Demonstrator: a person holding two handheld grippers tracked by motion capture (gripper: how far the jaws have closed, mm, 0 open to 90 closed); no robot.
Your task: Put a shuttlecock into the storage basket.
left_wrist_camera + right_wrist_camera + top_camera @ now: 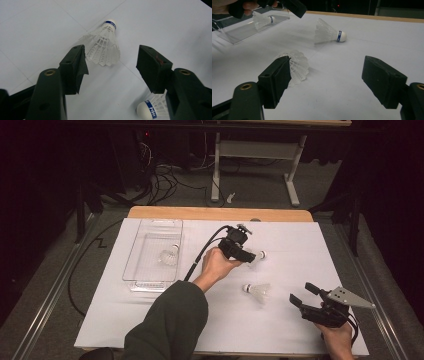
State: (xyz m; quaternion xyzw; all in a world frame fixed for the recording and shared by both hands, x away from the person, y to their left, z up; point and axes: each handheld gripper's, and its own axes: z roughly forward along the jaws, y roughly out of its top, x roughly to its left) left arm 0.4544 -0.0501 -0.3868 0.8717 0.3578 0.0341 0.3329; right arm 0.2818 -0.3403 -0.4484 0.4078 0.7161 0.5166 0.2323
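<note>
Shuttlecock [103,45] lies on its side just beyond the left gripper's [111,65] spread fingers.

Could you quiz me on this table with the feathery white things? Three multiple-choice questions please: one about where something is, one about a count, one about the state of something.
1. Where does one shuttlecock already lie?
A. in the clear tray
B. on the floor
C. on the person's sleeve

2. How many shuttlecocks lie on the white table outside the tray?
A. none
B. two
C. five

3. How do the jaws of the left gripper stand?
A. clamped on a shuttlecock
B. shut on nothing
C. open, with nothing held

Answers:
1 A: the high view shows it inside the tray at the table's left.
2 B: one lies in the middle, another by the left gripper.
3 C: the left gripper view shows a wide gap, the pads touching nothing.
</note>
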